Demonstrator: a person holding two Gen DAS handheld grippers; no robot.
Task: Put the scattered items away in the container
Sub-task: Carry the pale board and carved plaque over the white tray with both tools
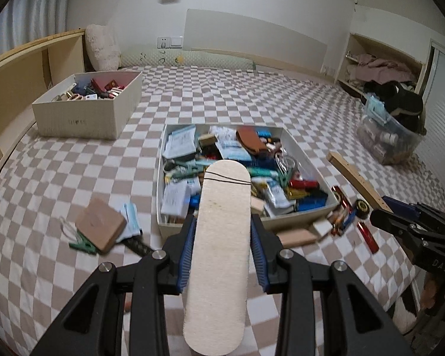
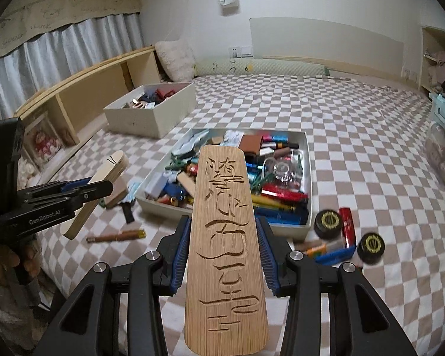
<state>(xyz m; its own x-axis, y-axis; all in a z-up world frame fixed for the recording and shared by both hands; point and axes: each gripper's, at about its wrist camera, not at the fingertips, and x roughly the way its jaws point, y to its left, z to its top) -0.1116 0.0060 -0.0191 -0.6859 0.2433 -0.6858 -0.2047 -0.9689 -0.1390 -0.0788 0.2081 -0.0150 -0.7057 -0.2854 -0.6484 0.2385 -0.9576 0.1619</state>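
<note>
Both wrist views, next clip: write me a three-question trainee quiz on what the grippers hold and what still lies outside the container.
1. True or false: the left gripper is empty.
2. The right gripper grips: A) a red lighter, B) a carved wooden plank, C) a green clip.
3. Fill in: beside the white tray, on its right in the right wrist view, two round black ____ lie on the checkered bedspread.

Key: 1 false, it grips a pale wooden plank with a thin black line near its far end. 2 B. 3 tape rolls, as far as the blur allows.
</note>
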